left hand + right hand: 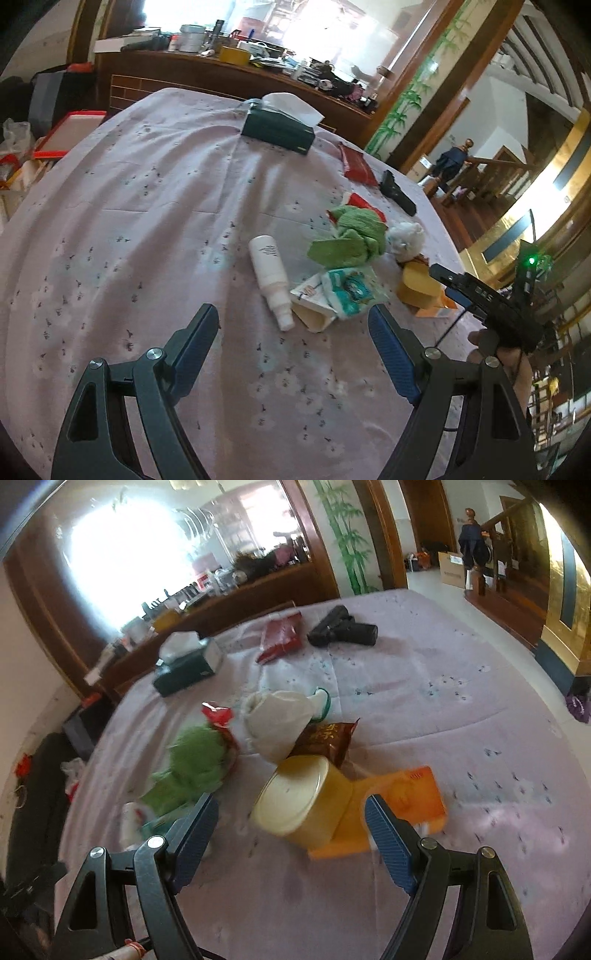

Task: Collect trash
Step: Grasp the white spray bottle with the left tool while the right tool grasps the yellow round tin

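Note:
Trash lies on a pink tablecloth (129, 221). In the left wrist view a white bottle (271, 277) lies on its side next to a tissue pack (351, 291), a torn carton (314, 310), a green cloth (351, 236) and a white wad (406, 238). My left gripper (295, 325) is open, just short of the bottle's cap. My right gripper (291, 812) is open in front of a yellow tub (303, 801) lying on an orange box (406, 805). A brown snack wrapper (325, 738), white wad (277, 720) and green cloth (195, 764) lie behind.
A dark green tissue box (277, 125), a red packet (356, 166) and a black gun-shaped device (397, 188) lie further back. A cluttered wooden sideboard (221, 74) stands behind the table. The right gripper's body (487, 310) shows at the table's right edge.

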